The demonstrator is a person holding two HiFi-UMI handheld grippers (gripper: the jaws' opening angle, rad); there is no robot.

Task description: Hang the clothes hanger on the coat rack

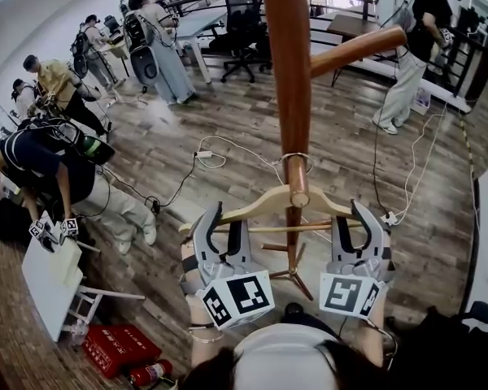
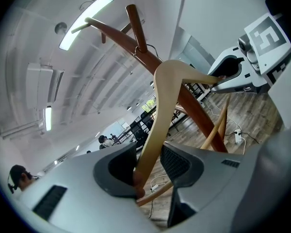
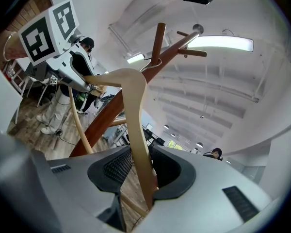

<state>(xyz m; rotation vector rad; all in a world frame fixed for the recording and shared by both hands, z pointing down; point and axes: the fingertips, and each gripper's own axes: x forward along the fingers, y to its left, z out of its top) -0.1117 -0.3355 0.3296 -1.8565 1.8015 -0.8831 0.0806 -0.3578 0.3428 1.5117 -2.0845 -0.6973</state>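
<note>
At the left of the head view, the left gripper (image 1: pixel 222 224) is clamped on the left shoulder end of the wooden clothes hanger (image 1: pixel 264 203). Its own view shows both jaws pressed against the pale arm (image 2: pixel 157 125), close to where the thin lower bar (image 2: pixel 216 130) joins.

The hanger lies roughly level and sits right against the reddish-brown pole of the coat rack (image 1: pixel 289 71), well above the floor. Its wire hook (image 1: pixel 281 160) appears to loop round the pole above the hanger's neck. Whether it bears on a peg cannot be told from here. One peg (image 1: pixel 358 49) slants off to the right, higher up.

On the right, the right gripper (image 1: pixel 354 222) mirrors the left one, with its jaws shut on the opposite shoulder end (image 3: pixel 136 130).

This looks like a light, rigid piece that will not flex or sag under a firm pinch. Its smooth, rounded wood may twist or slide between the pads if the squeeze slackens. Holding both shoulder ends, as now, seems the best grip, because it controls tilt and keeps the hook free. The lower bar looks too thin for a grip. The wire hook may swivel, so it is better guided than grabbed.
</note>
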